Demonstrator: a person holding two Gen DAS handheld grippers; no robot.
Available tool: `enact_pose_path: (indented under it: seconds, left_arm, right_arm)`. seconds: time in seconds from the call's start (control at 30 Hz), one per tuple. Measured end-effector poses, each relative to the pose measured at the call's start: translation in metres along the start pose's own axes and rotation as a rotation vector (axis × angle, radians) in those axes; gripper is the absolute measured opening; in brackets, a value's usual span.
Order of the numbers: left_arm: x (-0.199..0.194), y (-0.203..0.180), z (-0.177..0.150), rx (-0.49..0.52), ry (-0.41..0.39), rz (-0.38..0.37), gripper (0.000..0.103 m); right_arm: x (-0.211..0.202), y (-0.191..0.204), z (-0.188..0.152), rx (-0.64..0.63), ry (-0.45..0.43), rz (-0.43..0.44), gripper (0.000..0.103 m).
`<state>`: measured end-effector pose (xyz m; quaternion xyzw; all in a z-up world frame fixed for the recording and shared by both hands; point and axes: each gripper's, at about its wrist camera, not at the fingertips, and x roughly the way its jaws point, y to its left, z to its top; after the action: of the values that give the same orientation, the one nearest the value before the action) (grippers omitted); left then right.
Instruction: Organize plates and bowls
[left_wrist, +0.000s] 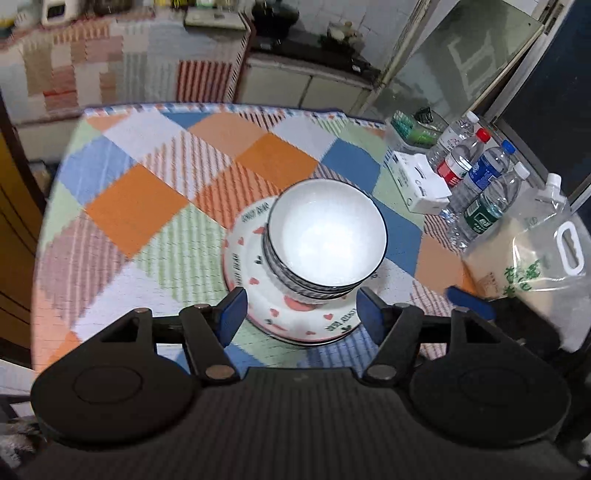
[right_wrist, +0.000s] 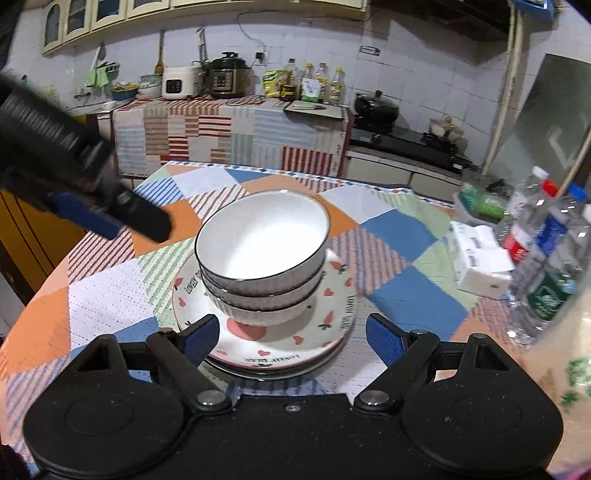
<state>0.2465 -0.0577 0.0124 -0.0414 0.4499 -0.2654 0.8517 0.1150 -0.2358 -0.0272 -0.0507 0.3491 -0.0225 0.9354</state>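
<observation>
A stack of white bowls (left_wrist: 327, 240) with dark rims sits on a stack of white plates (left_wrist: 251, 266) printed with red hearts, in the middle of the checked tablecloth. It also shows in the right wrist view as bowls (right_wrist: 262, 243) on plates (right_wrist: 332, 306). My left gripper (left_wrist: 301, 312) is open and empty, its blue pads (left_wrist: 232, 310) just short of the plates' near rim. My right gripper (right_wrist: 291, 334) is open and empty, also at the plates' near edge. The left gripper's body (right_wrist: 85, 188) shows at the left of the right wrist view.
Several water bottles (left_wrist: 480, 177), a white tissue pack (left_wrist: 417, 181) and a clear bag of rice (left_wrist: 535, 258) stand along the table's right edge. A kitchen counter (right_wrist: 229, 122) with cookers and oil bottles lies behind the table (right_wrist: 103, 295).
</observation>
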Motion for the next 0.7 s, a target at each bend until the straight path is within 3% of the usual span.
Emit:
enact_pose_path:
  seconds: [0.13, 0.27, 0.5, 0.7]
  left_arm:
    - [-0.030, -0.008, -0.009, -0.011, -0.039, 0.004, 0.065]
    - [-0.058, -0.024, -0.022, 0.038, -0.095, 0.064, 0.065]
    - [-0.082, -0.043, -0.039, 0.047, -0.113, 0.155, 0.066]
    - [-0.101, -0.054, -0.054, 0.044, -0.113, 0.209, 0.072]
  right_arm:
    - [-0.021, -0.011, 0.003, 0.056, -0.009, 0.010, 0.090]
    - [-0.032, -0.021, 0.001, 0.094, -0.008, -0.021, 0.090]
    - [-0.059, -0.029, 0.000, 0.116, -0.020, -0.045, 0.090]
    - [-0.089, -0.026, 0.004, 0.151, -0.010, -0.107, 0.091]
